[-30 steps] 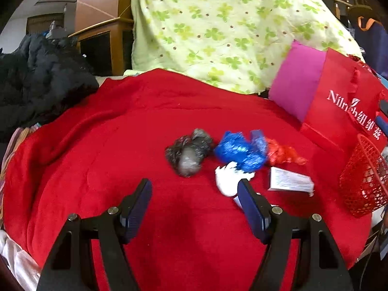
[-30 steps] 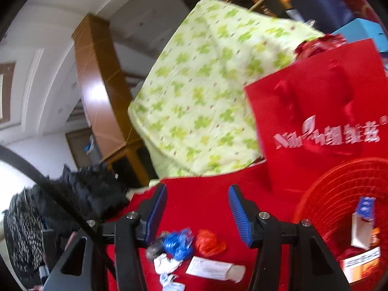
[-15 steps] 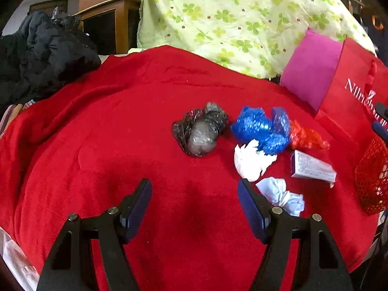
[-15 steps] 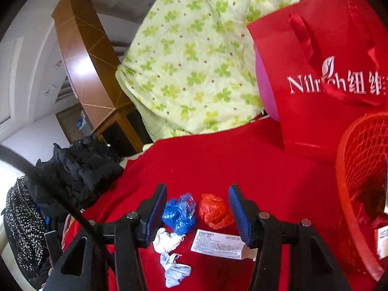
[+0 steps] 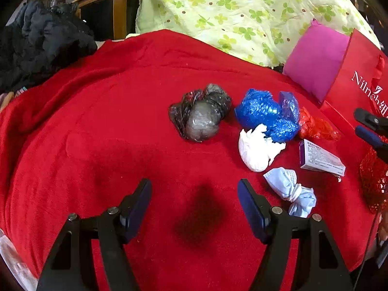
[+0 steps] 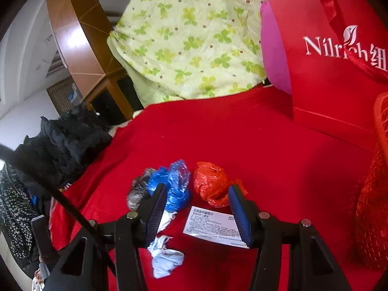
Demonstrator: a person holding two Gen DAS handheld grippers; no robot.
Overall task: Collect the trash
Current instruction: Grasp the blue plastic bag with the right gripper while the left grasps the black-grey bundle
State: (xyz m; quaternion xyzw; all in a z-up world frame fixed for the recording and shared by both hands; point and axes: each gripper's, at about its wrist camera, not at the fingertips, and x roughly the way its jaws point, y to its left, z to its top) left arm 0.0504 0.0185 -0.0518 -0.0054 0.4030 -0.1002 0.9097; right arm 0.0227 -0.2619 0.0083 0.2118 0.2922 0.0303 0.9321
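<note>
While open, right tongs [image 6: 197, 205] frame — seemingly — box [image 6: 213, 226].

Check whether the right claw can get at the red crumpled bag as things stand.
Probably yes. The right claw is open and empty, and the red crumpled bag lies just ahead between its fingers on the red blanket. Only the small box lies nearer, below the path.

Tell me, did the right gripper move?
Yes. The right gripper came down toward the trash; the red bag sits higher in its view, the orange wrapper nearer.
</note>
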